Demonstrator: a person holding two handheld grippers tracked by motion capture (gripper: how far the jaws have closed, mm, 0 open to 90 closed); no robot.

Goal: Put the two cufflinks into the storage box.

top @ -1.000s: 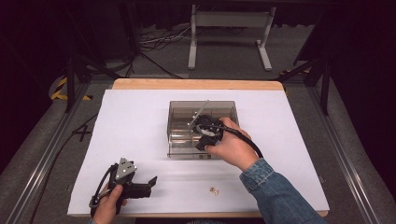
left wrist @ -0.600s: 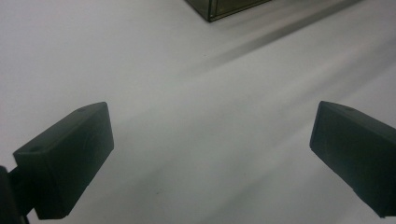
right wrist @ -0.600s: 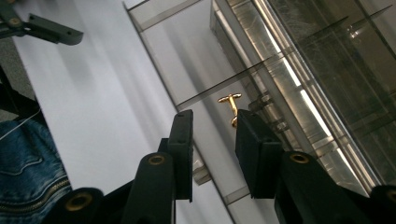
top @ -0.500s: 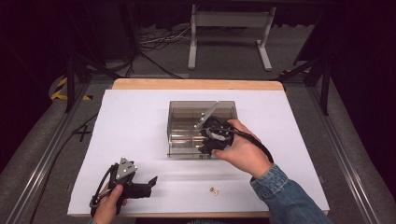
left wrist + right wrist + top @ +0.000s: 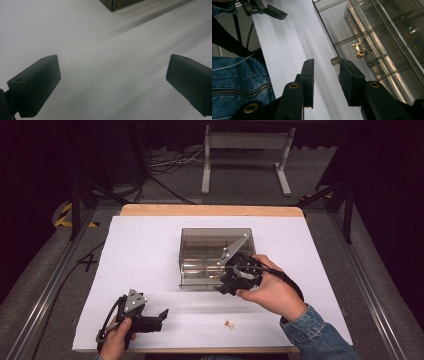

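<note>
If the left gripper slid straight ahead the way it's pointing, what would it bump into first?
Probably nothing soon. The left gripper looks across bare white paper, its jaws wide open. Only a corner of the clear compartment box shows far ahead, slightly off its line, so it may pass beside it; depth is hard to judge.

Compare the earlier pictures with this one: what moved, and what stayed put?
The right gripper drew back from the clear box toward its near right corner; its jaws have just been opening, with nothing between them, and a gold cufflink lies inside. The left gripper and the cufflink on the paper stayed.
</note>
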